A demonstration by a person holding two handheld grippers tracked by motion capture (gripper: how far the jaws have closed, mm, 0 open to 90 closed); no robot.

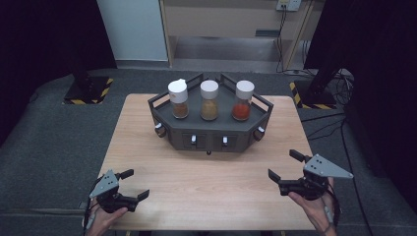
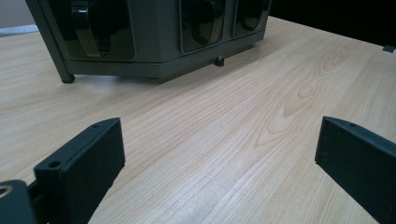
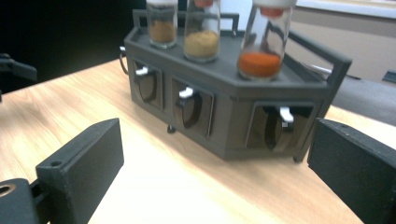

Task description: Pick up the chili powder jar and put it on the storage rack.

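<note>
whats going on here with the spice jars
A person holds a claw in each hand over a wooden table, the left claw and right claw both open and empty. Neither touches the dark grey spice rack, where three white-capped spice jars stand upright on top. Nothing has been picked up yet.

A dark angular rack (image 1: pixel 211 132) stands at the table's far middle, holding three upright white-capped jars: brown (image 1: pixel 179 99) left, tan (image 1: pixel 209 100) middle, red (image 1: pixel 243 101) right.
</note>
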